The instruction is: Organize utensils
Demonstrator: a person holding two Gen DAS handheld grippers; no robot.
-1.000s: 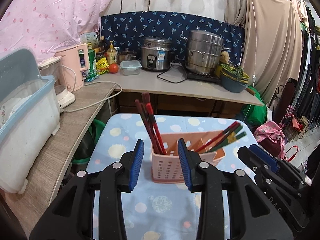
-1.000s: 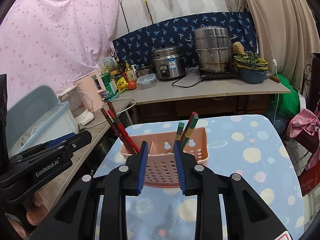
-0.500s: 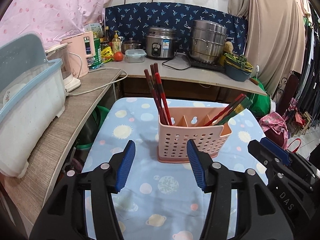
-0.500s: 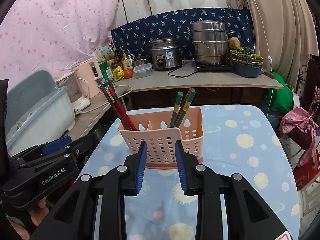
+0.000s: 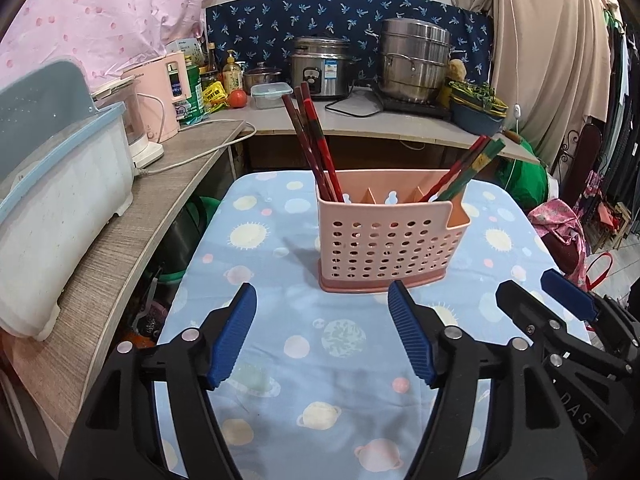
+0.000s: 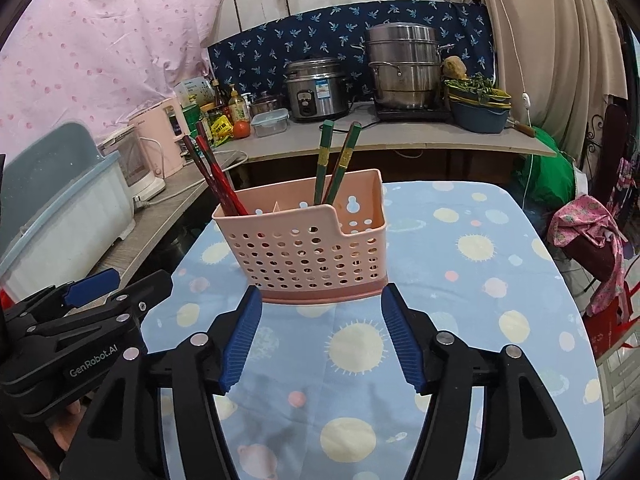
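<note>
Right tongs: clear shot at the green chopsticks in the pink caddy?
Probably yes. The right tongs stand open and empty, just in front of the pink caddy. The green chopsticks stick up well above its rim in the right compartment, nothing crowding them.

We see soft, even indoor light and sharp focus throughout. The basket (image 5: pixel 384 236) casts a faint shadow leftward on the surface (image 5: pixel 280 320). Fisheye distortion bends the edges, with dark vignetted corners.

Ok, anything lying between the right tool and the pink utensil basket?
Nothing: in the right wrist view only bare planet-print tablecloth shows between the open right tool and the basket.
</note>
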